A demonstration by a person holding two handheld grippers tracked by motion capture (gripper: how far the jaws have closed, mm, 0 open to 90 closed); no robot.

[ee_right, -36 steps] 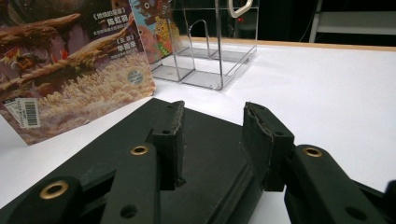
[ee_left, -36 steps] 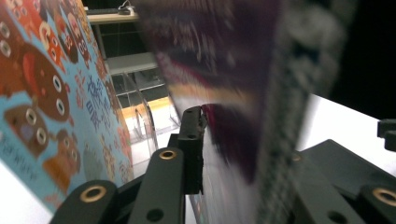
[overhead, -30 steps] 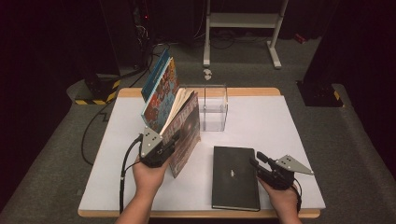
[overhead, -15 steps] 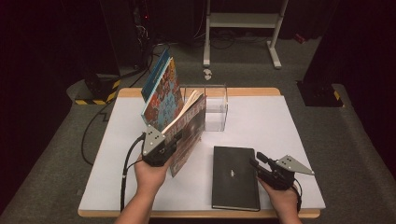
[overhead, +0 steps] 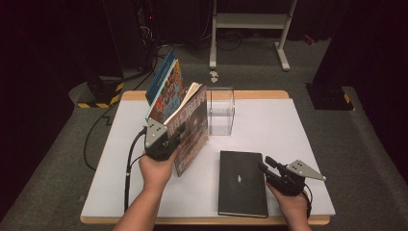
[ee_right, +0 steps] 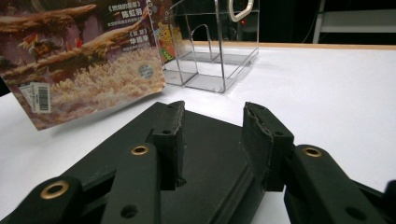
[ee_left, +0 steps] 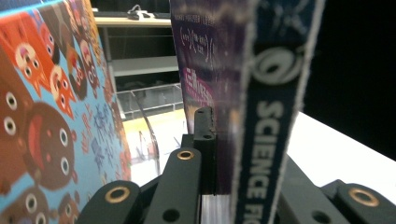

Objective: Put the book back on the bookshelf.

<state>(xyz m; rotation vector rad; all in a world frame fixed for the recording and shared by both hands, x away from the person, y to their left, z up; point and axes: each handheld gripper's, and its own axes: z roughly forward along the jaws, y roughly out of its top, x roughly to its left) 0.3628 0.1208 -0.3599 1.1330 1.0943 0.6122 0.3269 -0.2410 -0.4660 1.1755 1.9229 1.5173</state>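
Note:
My left gripper [overhead: 179,134] is shut on the spine of a dark science-fiction paperback [overhead: 192,122], holding it nearly upright with its pages fanning at the top. In the left gripper view the spine [ee_left: 266,116] sits between the jaws of that gripper [ee_left: 233,140]. A bright cartoon-covered book [overhead: 166,89] [ee_left: 46,116] stands tilted just to its left. A clear acrylic stand [overhead: 221,110] [ee_right: 210,51] is beyond it. My right gripper [overhead: 264,166] [ee_right: 212,135] is open over the right edge of a flat black book [overhead: 242,183] [ee_right: 210,191], nothing between the pads.
The white table [overhead: 274,130] has a wooden far edge. The floor beyond holds a white metal frame [overhead: 250,24] and a yellow-black striped block [overhead: 98,98]. A cable [overhead: 127,168] trails from the left gripper.
The paperback in my left gripper has risen slightly and shifted a little toward the clear stand. The right gripper and black book have not moved.

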